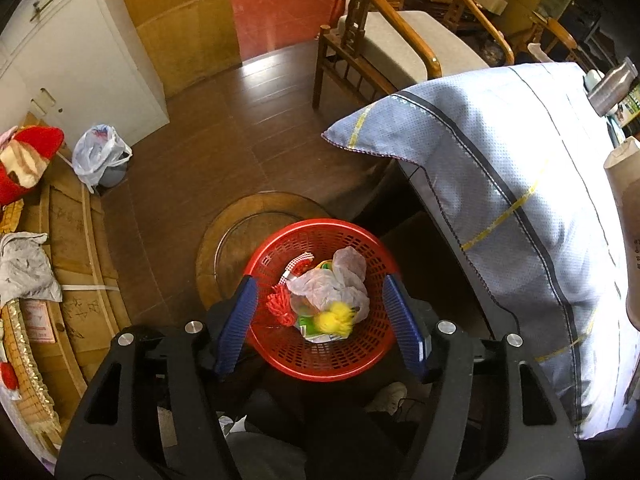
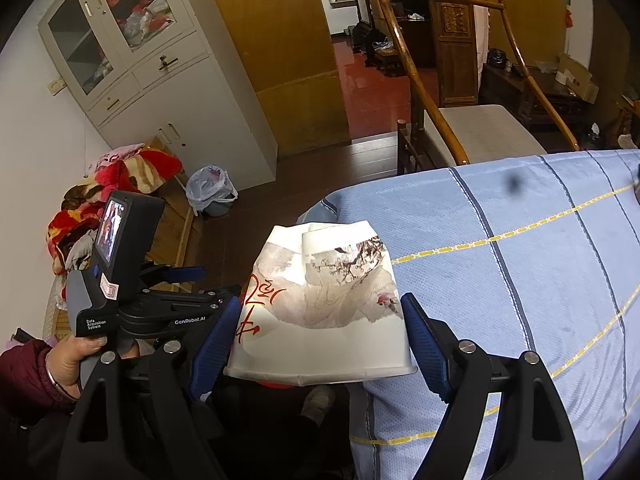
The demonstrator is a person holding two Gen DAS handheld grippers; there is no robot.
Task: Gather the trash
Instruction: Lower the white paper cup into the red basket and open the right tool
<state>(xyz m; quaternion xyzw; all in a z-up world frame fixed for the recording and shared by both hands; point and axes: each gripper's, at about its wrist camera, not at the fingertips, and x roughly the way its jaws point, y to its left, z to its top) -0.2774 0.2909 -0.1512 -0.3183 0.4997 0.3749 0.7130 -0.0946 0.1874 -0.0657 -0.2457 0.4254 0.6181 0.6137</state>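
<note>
Your left gripper point(image 1: 316, 320) is pointing steeply down over a red basket point(image 1: 320, 360) that is sitting on the floor beside the cloth-covered desk point(image 1: 500, 184). Its blue fingers point(image 1: 236, 328) are standing apart with nothing between the pads; the trash is lying below them in the basket: a crumpled clear plastic bag point(image 1: 332, 284), a yellow fluffy piece point(image 1: 334, 316), a red tassel point(image 1: 280, 306) and a green-and-white wrapper point(image 1: 308, 326). The basket is partly overlapping a round wooden board point(image 1: 228, 240) on the floor.

Your right gripper point(image 2: 322, 324) is holding a flattened white paper cup point(image 2: 320, 300), printed with a branch picture and red writing, bottom pointing away from the camera. Its fingers point(image 2: 424, 340) are spread wide, one pad on each side of the cup, at the desk's near edge. Your left hand point(image 2: 80, 356) is gripping the other gripper's handle at the left of that view. A bin lined with a plastic bag point(image 2: 210, 190) is standing by the white cabinet point(image 2: 168, 92).
</note>
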